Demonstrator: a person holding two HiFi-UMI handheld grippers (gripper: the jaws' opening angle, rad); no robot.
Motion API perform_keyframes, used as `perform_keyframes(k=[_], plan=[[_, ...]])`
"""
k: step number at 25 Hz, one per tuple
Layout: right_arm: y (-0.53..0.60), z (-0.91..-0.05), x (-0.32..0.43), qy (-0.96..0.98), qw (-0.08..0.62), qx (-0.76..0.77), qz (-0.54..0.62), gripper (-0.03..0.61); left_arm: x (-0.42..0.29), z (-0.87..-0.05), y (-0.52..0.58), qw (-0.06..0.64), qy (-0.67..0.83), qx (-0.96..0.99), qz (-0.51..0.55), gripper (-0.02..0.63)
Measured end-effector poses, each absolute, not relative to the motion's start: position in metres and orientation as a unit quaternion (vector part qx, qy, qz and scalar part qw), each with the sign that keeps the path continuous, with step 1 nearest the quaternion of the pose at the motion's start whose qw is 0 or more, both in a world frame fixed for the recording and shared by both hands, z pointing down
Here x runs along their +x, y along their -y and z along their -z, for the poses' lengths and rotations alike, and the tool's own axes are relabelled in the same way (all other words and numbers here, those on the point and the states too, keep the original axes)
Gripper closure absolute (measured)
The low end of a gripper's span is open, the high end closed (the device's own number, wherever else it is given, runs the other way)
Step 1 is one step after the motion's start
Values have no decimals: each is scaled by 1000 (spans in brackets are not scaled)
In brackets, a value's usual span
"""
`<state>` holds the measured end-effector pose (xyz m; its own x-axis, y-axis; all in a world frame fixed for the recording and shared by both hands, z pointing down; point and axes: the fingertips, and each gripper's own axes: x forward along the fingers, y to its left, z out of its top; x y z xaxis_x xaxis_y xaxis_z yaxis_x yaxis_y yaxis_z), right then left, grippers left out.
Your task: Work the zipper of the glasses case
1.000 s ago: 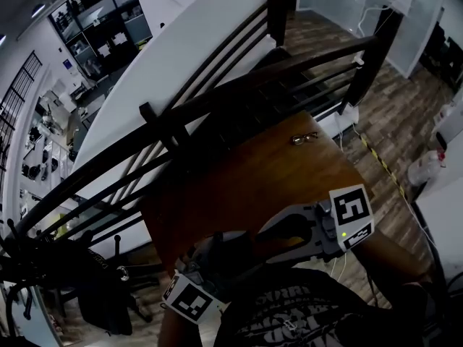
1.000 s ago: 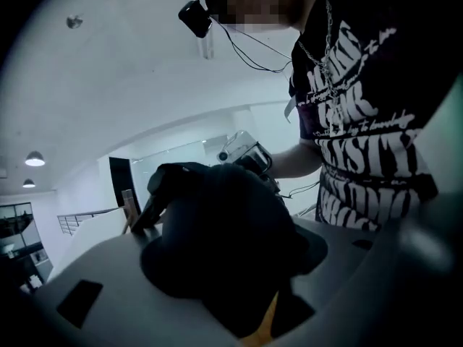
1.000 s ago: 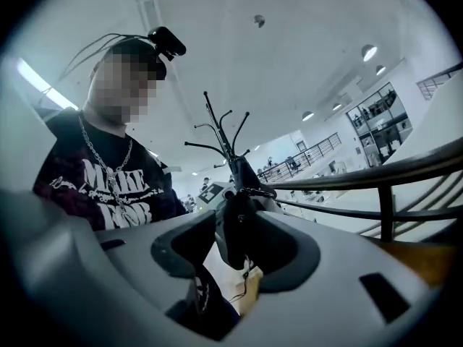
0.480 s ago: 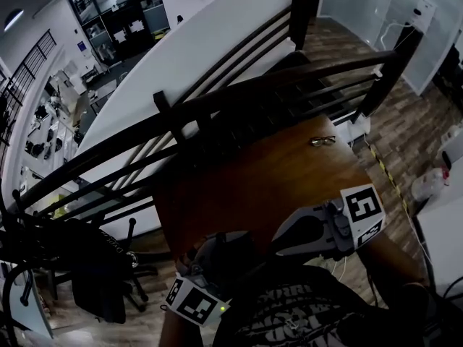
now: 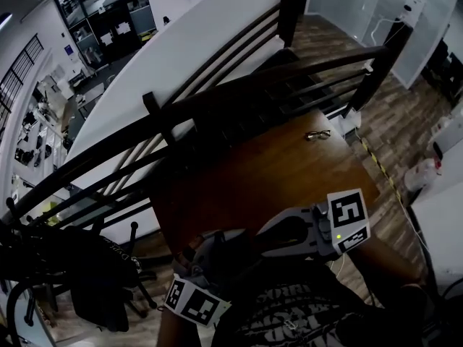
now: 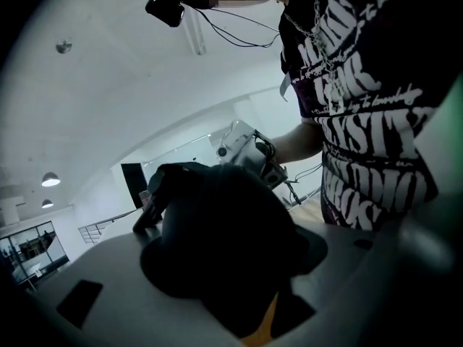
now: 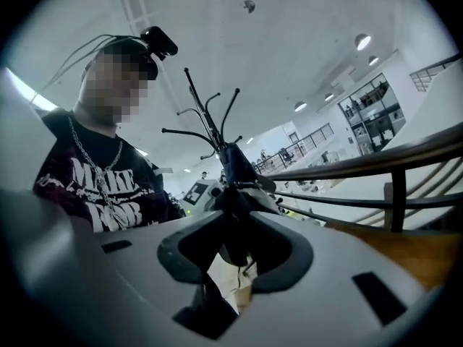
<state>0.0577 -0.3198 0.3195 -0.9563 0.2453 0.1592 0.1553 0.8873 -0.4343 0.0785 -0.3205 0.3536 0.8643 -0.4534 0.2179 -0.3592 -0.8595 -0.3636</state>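
Both grippers hold a dark glasses case (image 6: 217, 230) at the near edge of a brown wooden counter (image 5: 275, 172).
A dark railing (image 5: 217, 100) runs along the counter's far and left sides. The person's black printed shirt (image 5: 289, 316) fills the near edge of the head view. The case hangs between the two grippers, close to the person's body. The left gripper (image 5: 208, 255) has its jaws clamped on the bulky body of the case, which fills its own view. The right gripper (image 7: 233, 241), just right of it, has its jaws pinched on a slim dark part at the case's edge; whether that is the zipper pull cannot be told. A pair of eyeglasses (image 5: 317, 134) lies at the counter's far right, well apart.
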Motion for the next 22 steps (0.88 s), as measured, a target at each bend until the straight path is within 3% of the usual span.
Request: perform_keyframes(k=[6, 8, 14, 22], plan=[[308, -337, 59, 970, 144, -76, -183, 482, 88, -352, 314, 155, -191, -960, 132, 350], [305, -336, 68, 970, 141, -74, -185, 554, 94, -349, 311, 151, -180, -965, 120, 350], [293, -326, 100, 961, 110, -112, -229, 557, 128, -335, 292, 151, -127, -978, 74, 350], [307, -365, 179, 959, 186, -76, -201, 558, 179, -305, 289, 128, -117, -985, -3, 351]])
